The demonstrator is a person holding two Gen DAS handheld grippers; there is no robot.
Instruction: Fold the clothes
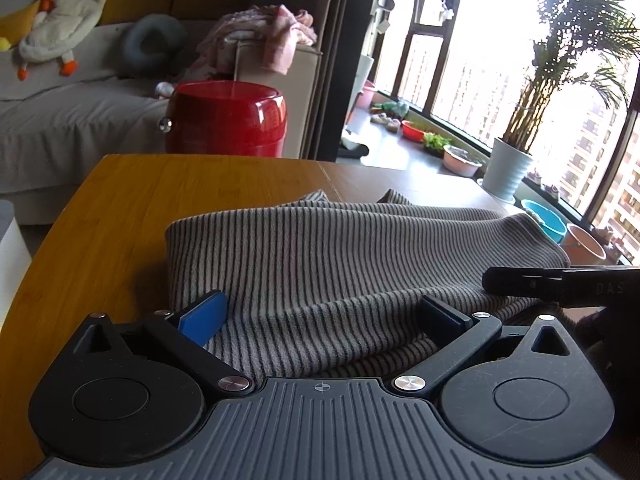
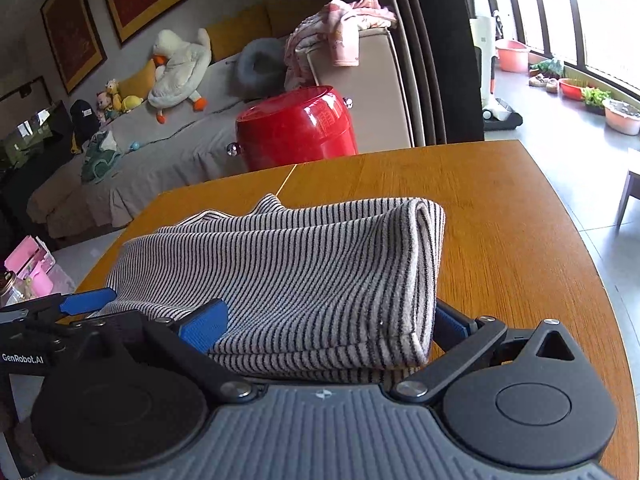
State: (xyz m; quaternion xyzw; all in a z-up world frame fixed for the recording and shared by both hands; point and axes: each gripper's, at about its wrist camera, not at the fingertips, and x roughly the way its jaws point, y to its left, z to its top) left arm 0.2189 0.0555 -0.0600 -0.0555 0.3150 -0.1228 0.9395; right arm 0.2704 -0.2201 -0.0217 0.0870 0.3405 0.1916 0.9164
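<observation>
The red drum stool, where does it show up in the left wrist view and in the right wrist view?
Left wrist view: the red drum stool stands upper left of centre, behind the wooden table's far edge.
Right wrist view: it sits upper centre, tilted by the lens, again beyond the table.
Shared landmark: the pink clothes heaped on the sofa arm just above it.

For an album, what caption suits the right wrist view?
Open claw straddling a folded striped top on a wooden table.
</observation>
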